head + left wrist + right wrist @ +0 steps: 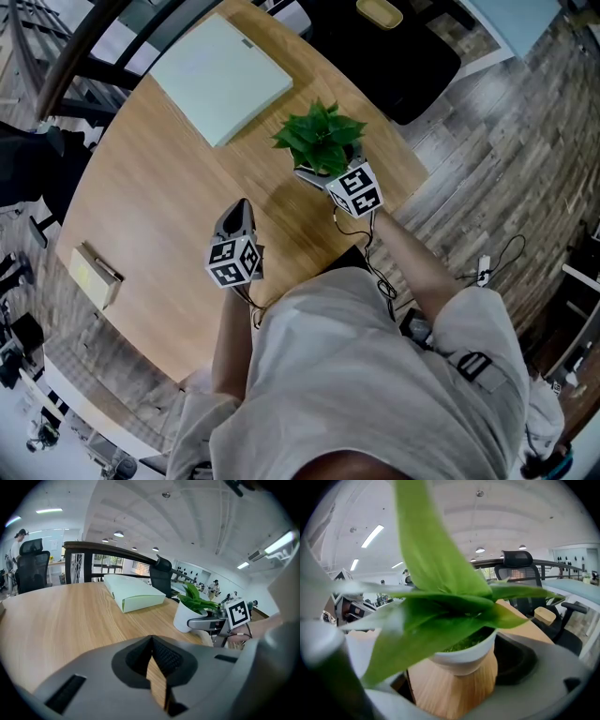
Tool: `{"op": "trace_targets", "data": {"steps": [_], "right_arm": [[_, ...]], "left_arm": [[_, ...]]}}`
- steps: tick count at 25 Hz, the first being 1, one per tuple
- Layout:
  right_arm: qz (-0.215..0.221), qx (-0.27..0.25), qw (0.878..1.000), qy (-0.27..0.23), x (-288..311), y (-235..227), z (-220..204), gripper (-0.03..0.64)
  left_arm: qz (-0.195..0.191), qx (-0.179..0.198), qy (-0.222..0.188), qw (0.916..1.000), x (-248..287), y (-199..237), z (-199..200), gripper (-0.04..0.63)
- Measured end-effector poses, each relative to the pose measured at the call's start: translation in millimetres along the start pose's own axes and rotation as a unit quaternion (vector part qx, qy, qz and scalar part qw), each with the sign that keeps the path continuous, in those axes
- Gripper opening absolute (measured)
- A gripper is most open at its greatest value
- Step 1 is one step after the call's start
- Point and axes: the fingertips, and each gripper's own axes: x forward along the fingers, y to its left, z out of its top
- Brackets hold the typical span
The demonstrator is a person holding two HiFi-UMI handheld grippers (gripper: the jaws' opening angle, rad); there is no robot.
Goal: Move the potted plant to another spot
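right hand-held gripper (324, 178) clasps potted plant (321, 139); left hand-held gripper (239, 208) closed

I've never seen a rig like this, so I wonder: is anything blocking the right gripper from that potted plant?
Nothing visible does. The potted plant stands between the right gripper's fingers; its own leaves hide the other finger.

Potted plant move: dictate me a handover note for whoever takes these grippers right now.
Left gripper: shut, empty, over the table.
Right gripper: jaws either side of the potted plant; can't tell whether it's clamped.
The plant looks to be standing on the table near its edge.
Done: approach.
Left: confirm the grip, lift, set it down on another spot.
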Motion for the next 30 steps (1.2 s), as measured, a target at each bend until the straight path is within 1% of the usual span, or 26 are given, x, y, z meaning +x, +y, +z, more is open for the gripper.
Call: {"op": "trace_targets", "data": {"steps": [4,9,14,16,19,21,22,23,25,26,27,28,30], "right_arm": [[-0.004,0.005,1.000,-0.001,-5.4,0.3,-4.7,0.529],[-0.003,0.016,1.000,0.009,-27.3,6.8,-19.0,0.529],[-0.005,0.034,0.999,0.022,-58.7,11.0,-38.1,0.526],[0.003,0.029,0.999,0.027,-65.2,22.0,-43.2,0.489],[0.007,0.023,0.999,0.037,-73.5,35.3,-49.6,0.452],[0.003,0.029,0.998,0.049,-82.1,45.1,-56.9,0.412],[0.001,0.032,0.998,0.056,-86.7,50.5,-60.2,0.378],[-0.003,0.034,0.998,0.061,-90.5,54.8,-61.5,0.319],[-0.015,0.035,0.997,0.063,-95.1,58.3,-56.4,0.166],[-0.021,0.034,0.997,0.064,-96.3,59.2,-52.7,0.103],[-0.024,0.032,0.997,0.066,-97.3,61.6,-50.0,0.021],[-0.024,0.026,0.997,0.070,-97.6,66.1,-48.4,0.003],[-0.013,0.003,0.997,0.078,-94.0,80.7,-44.7,0.003]], "left_arm": [[-0.001,0.005,0.002,1.0000,-0.4,-2.7,-2.6,0.012],[-0.002,0.000,0.003,1.0000,-4.6,-8.8,-7.7,0.012],[-0.004,-0.012,-0.019,0.9997,-8.8,-14.5,-4.3,0.012],[-0.005,-0.015,-0.025,0.9996,-13.3,-14.0,-5.7,0.012],[-0.004,-0.018,-0.025,0.9995,-20.6,-14.8,-13.1,0.012],[-0.005,-0.019,-0.024,0.9995,-29.7,-16.3,-20.1,0.012],[-0.007,-0.019,-0.024,0.9995,-35.1,-16.4,-22.6,0.012],[-0.008,-0.017,-0.025,0.9995,-40.0,-15.7,-23.0,0.012],[-0.012,-0.011,-0.033,0.9993,-48.2,-12.5,-17.8,0.012],[-0.013,-0.010,-0.038,0.9991,-52.5,-10.5,-14.6,0.012],[-0.014,-0.010,-0.044,0.9989,-57.4,-8.6,-12.6,0.012],[-0.014,-0.012,-0.048,0.9987,-62.8,-7.0,-12.0,0.012],[-0.014,-0.015,-0.055,0.9983,-73.1,-3.0,-13.4,0.012]]}}
